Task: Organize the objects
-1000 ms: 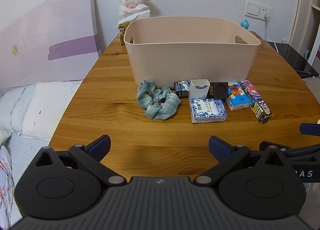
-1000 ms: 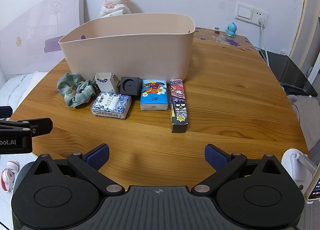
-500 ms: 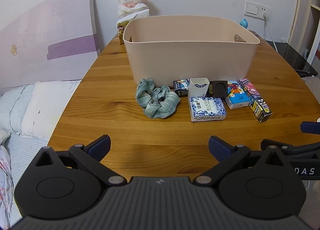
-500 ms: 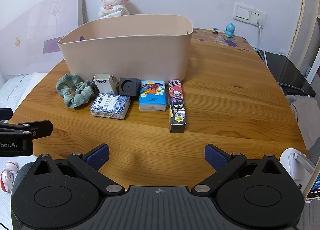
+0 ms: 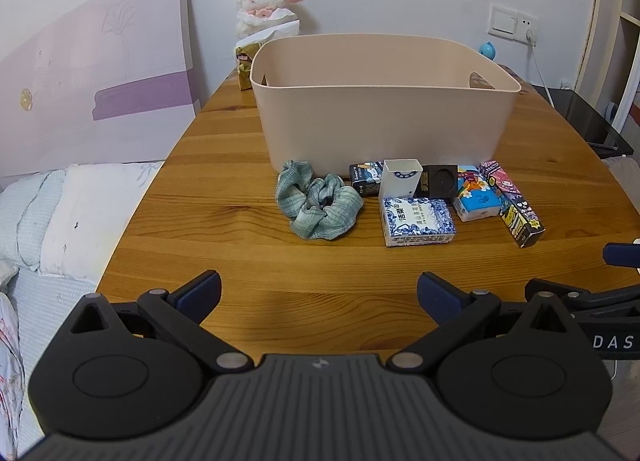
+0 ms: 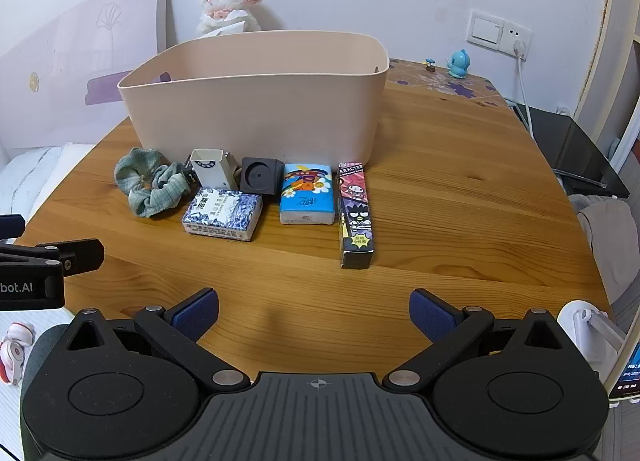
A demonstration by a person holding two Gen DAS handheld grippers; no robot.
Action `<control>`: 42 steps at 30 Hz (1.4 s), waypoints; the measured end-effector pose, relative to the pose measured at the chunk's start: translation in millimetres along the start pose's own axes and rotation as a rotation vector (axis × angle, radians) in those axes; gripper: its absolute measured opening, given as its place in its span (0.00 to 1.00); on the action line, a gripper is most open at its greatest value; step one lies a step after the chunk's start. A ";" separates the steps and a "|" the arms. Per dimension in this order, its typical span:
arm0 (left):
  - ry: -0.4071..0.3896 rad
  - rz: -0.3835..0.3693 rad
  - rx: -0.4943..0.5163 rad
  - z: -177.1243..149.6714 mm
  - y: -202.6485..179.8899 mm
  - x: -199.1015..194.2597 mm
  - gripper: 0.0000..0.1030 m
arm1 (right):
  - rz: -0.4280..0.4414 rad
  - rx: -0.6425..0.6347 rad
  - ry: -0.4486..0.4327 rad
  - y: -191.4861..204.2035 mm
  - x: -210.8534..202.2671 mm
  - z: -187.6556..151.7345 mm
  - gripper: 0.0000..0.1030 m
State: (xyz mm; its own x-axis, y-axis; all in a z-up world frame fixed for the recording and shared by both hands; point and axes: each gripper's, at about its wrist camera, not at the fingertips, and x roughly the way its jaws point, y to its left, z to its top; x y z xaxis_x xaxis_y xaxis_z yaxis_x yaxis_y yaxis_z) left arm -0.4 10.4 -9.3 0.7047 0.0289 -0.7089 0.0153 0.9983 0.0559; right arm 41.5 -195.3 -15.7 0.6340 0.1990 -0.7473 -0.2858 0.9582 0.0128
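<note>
A beige bin [image 5: 384, 121] [image 6: 256, 117] stands on the wooden table [image 5: 224, 189] [image 6: 460, 189]. In front of it lie a green scrunchie [image 5: 320, 207] [image 6: 150, 187], a white open box [image 5: 400, 183] [image 6: 210, 173], a black square block [image 5: 438, 181] [image 6: 260, 175], a blue-white patterned packet [image 5: 418, 221] [image 6: 224, 213], a blue cartoon tissue pack [image 5: 478, 199] [image 6: 306, 193] and a long cartoon box [image 5: 514, 209] [image 6: 356, 213]. A small dark box [image 5: 366, 177] sits behind the white box. My left gripper [image 5: 318, 293] and right gripper [image 6: 314, 311] are open and empty, near the table's front edge.
A plush lamb [image 5: 266, 7] [image 6: 228, 3] and a snack bag [image 5: 246, 67] stand behind the bin. A blue figurine [image 6: 458, 63] sits at the back right. A bed with pillows [image 5: 60, 217] lies left. A black side table [image 6: 580, 153] stands right.
Both views have shifted slightly; the objects sit a little differently in frame. Nothing on the table has moved and both grippers stay open.
</note>
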 end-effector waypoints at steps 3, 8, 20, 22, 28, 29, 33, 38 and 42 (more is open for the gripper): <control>0.002 0.000 -0.003 -0.1 0.5 0.5 1.00 | -0.002 0.000 0.001 0.1 0.0 0.3 1.00; -0.002 -0.003 -0.006 -0.2 2.1 0.5 1.00 | -0.001 0.003 -0.002 -0.1 -0.6 0.2 1.00; -0.002 -0.011 -0.015 -1.9 5.0 2.2 1.00 | 0.007 0.004 0.003 0.2 2.3 1.7 1.00; -0.002 -0.009 -0.016 -2.1 4.8 2.5 1.00 | 0.006 0.006 0.005 -0.7 3.3 2.5 1.00; -0.009 -0.015 -0.021 0.0 5.4 4.9 1.00 | 0.004 -0.001 0.011 -1.4 6.0 4.0 1.00; -0.012 -0.015 -0.022 0.2 5.8 5.5 1.00 | 0.004 0.001 0.012 -1.8 7.0 4.6 1.00; -0.010 -0.007 -0.039 1.7 10.1 10.8 1.00 | 0.014 0.000 0.022 -2.5 10.7 6.8 1.00; -0.002 -0.015 -0.055 3.5 14.4 15.6 1.00 | 0.032 0.000 0.015 0.3 10.4 8.5 1.00; 0.003 -0.021 -0.058 3.6 16.2 17.6 1.00 | 0.042 -0.013 0.016 3.2 10.3 9.0 1.00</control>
State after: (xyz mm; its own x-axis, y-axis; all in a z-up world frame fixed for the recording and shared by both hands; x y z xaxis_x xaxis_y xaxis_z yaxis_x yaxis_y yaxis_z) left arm 14.8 27.0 -18.4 0.7026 0.0079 -0.7116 -0.0111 0.9999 0.0002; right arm 53.5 -188.3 -17.3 0.6096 0.2358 -0.7568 -0.3216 0.9462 0.0357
